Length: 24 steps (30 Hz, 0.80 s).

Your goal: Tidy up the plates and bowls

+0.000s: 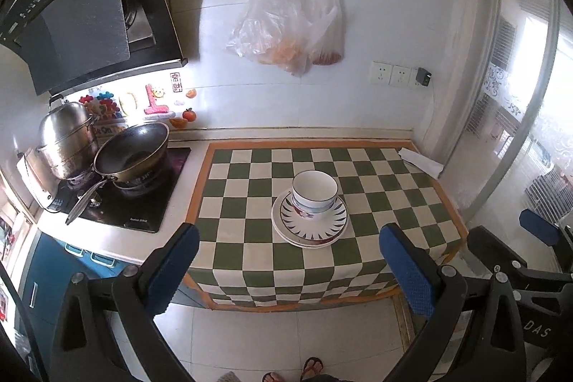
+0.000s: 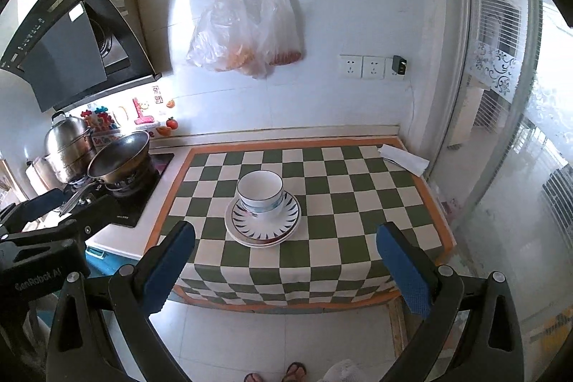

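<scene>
White bowl (image 2: 260, 191) atop stacked plates (image 2: 263, 221) on checkered tablecloth (image 2: 358, 203), gaping right gripper (image 2: 285, 271) well short.

Green-and-cream checked cloth (image 1: 250, 203), orange border; white bowl (image 1: 314, 190), blue-spiked plate (image 1: 311, 221)

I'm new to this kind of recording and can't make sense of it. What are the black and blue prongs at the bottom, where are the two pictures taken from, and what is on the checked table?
The prongs are the two fingers of a hand-held gripper. A person carries one in each hand, and each has a wide-angle camera looking forward along its fingers. One picture comes from the left hand-held gripper, the other from the right hand-held gripper. Both stand open and hold nothing.

On the table with the checked cloth lies a stack of plates with a white bowl standing on top. A folded white paper lies at the far right corner. To the left is a stove with a dark wok and a steel steamer pot. Plastic bags hang on the wall.
</scene>
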Available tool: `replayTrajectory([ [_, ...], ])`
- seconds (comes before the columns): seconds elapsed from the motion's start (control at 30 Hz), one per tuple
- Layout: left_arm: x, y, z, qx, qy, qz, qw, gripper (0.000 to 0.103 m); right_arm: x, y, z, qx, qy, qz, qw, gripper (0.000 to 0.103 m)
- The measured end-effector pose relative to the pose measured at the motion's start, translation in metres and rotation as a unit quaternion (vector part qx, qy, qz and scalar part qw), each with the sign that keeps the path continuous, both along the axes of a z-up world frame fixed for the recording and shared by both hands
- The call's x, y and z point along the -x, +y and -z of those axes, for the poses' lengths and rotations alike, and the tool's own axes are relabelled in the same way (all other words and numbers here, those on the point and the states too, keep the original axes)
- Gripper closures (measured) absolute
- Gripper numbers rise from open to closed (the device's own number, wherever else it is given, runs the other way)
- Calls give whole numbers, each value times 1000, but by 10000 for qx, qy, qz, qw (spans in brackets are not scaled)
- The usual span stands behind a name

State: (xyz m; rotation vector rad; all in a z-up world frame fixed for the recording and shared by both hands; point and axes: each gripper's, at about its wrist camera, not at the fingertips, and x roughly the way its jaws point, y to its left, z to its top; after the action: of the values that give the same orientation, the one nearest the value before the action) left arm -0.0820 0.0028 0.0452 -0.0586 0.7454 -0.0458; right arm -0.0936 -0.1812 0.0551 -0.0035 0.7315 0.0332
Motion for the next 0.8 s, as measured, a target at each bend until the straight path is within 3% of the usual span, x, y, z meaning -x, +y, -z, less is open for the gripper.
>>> replayTrajectory([
  [0.8,17,13,-3,35,-38,148,9999,0,20,13,-6,72,-45,225,9997,0],
])
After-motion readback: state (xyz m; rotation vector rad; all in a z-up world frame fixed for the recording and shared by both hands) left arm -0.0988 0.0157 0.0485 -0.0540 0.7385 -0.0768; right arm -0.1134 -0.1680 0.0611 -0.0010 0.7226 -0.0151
